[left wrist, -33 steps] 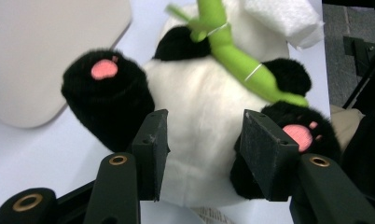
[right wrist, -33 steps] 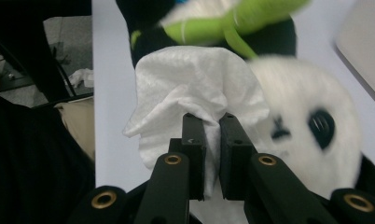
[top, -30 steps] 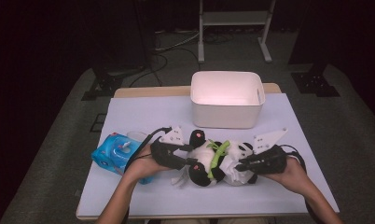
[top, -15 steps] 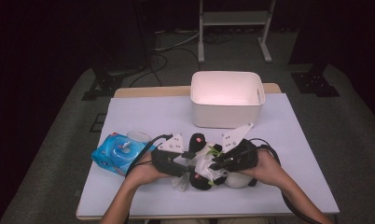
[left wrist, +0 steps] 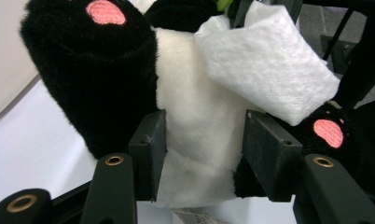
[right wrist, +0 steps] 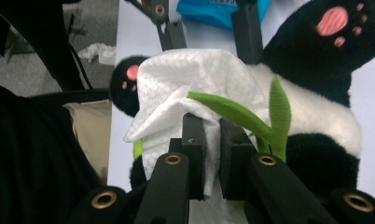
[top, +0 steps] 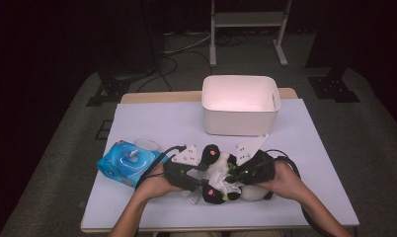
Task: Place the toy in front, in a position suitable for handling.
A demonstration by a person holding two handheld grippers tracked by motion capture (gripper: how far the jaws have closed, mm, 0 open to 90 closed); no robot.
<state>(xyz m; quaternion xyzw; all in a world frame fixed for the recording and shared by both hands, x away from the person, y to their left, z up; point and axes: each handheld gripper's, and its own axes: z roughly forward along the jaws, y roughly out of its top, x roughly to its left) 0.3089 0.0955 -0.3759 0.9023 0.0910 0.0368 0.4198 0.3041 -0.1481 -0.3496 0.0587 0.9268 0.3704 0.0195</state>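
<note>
The plush panda [top: 221, 180] is lying on the white table cover [top: 152, 123], in front of the white bin [top: 240, 104] and just right of the blue tissue pack [top: 127, 162]. The left gripper [left wrist: 202, 158] is clamping the panda's white belly between its pads, which have just been easing apart a little. The right gripper [right wrist: 211, 154] is pinching a white tissue [right wrist: 195, 88] nearly shut, pressing it onto the panda beside its green leaves [right wrist: 265, 116]
</note>
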